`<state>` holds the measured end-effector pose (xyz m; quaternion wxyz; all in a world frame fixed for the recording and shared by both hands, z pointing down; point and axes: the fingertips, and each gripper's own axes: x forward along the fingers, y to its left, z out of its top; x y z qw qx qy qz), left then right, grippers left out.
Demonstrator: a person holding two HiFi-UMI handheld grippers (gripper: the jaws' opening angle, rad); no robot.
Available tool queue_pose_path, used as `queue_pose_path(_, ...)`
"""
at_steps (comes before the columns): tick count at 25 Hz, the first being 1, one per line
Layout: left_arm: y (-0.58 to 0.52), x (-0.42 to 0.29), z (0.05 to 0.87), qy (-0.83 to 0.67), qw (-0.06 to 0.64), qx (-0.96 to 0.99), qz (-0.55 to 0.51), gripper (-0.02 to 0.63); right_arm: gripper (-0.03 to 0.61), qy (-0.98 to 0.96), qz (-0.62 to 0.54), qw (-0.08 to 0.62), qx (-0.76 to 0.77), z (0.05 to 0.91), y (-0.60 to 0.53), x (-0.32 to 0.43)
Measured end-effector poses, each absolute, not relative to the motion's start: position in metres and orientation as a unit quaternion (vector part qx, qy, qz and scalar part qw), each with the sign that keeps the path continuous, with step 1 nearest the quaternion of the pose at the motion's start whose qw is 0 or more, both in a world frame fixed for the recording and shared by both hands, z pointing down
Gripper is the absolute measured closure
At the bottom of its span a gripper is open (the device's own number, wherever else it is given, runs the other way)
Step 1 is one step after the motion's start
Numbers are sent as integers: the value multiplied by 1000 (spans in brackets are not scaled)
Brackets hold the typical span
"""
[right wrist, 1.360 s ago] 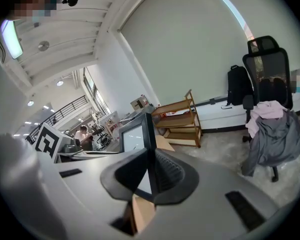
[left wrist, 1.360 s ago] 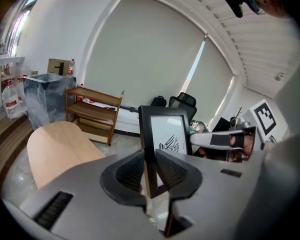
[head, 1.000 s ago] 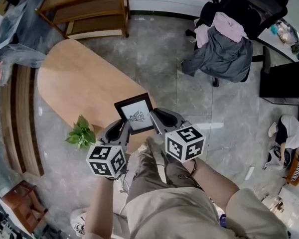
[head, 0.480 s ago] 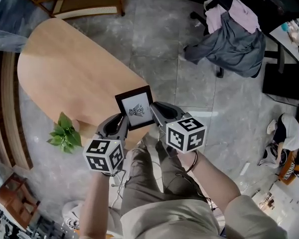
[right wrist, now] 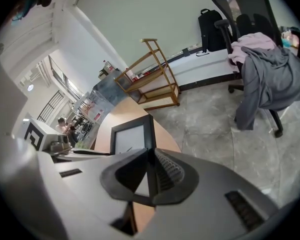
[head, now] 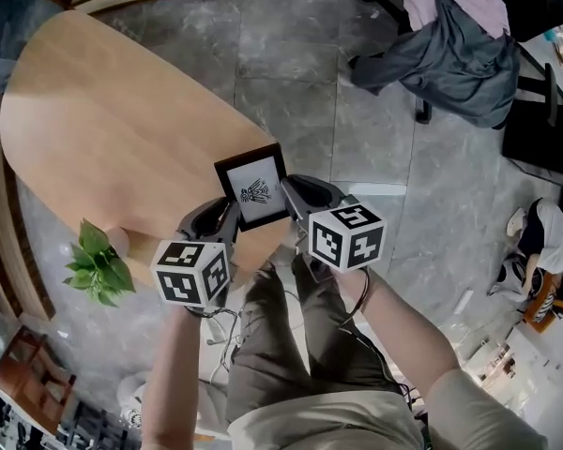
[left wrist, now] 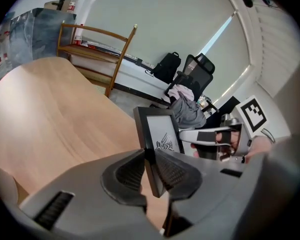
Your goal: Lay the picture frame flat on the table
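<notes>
The left gripper's (left wrist: 149, 159) ribbed fingers (left wrist: 176, 173) were closed on the left side edge of the picture frame (left wrist: 160, 134), one pad against the glass face and the other against the back, low on the frame. The right gripper's (right wrist: 149, 169) fingers (right wrist: 167, 171) were pinched the same way on the opposite side edge of the frame (right wrist: 132, 136), its dark border running straight up from between them.

In the head view the two grippers, left (head: 227, 216) and right (head: 291, 195), met the frame (head: 253, 187) from either side at matching height, angled inward toward each other. The frame stood roughly upright between them, its printed face turned back toward the person, over the near rounded end of the wooden tabletop (head: 122, 129). Its lower edge was hidden behind the grippers, so I could not tell whether it touched the wood.

Behind the fingers, each gripper carried its marker cube, left (head: 190, 272) and right (head: 347, 237), tops tipped toward the camera. Both bare forearms, left (head: 174, 382) and right (head: 403, 345), reached forward and slightly inward from the body, the hands close together above the person's knees.

A small leafy plant (head: 96, 265) sat at the tabletop's edge left of the left gripper. A chair draped with clothes (head: 460, 36) stood well apart on the grey floor.
</notes>
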<state>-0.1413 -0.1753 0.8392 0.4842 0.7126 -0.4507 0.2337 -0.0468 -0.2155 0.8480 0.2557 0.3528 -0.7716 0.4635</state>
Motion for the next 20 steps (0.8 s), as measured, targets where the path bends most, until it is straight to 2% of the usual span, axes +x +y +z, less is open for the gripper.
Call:
queue_pose_path(10,-167,-140,912,-443,504,695,259,553,549,-738,476,303,371,926,-206,-46)
queue_pose_path(20,-162,-143,935,-454,499,683,279,552,549,-741,447,343,365,945,-205,-51)
